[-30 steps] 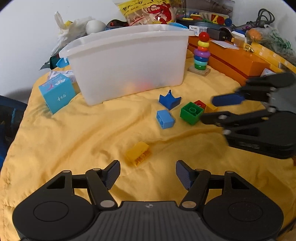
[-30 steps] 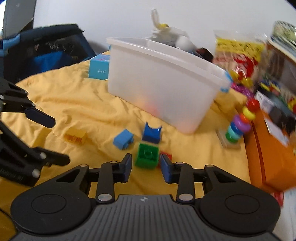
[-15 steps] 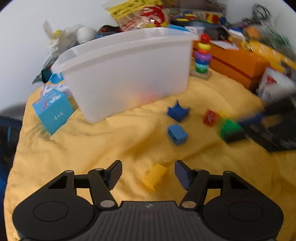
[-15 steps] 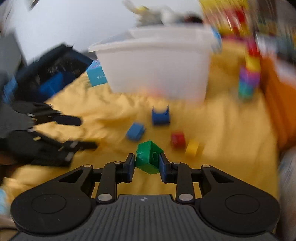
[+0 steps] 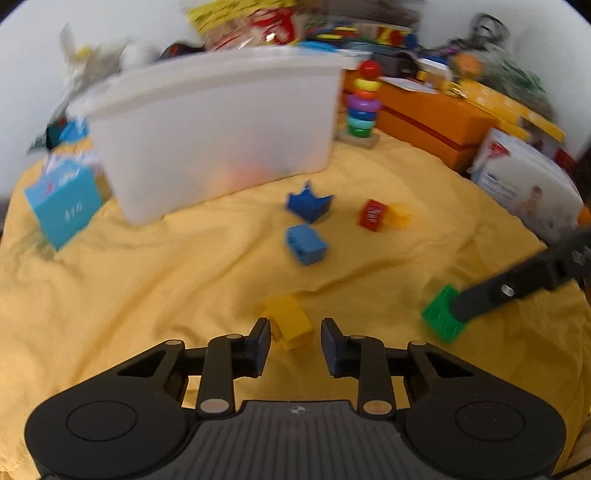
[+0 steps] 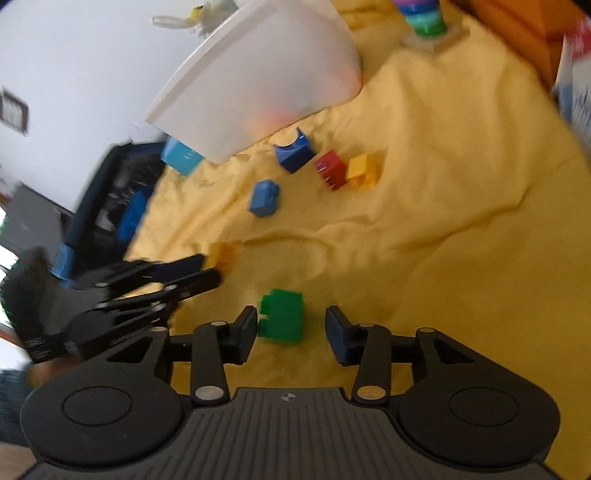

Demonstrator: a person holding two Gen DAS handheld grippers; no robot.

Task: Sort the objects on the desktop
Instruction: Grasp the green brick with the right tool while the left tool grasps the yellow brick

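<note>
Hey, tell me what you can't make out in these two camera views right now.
- Contents of the white bin: left wrist view, frosted wall and motion blur show only an orange-red smudge.
- Print on the snack bag behind the bin: blurred and cut by the top edge.
- Right tool: left wrist view, only one finger shows beside the green block.

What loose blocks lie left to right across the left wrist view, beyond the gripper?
Yellow block → light blue block → dark blue arch block → red block → small yellow block → green block.
</note>
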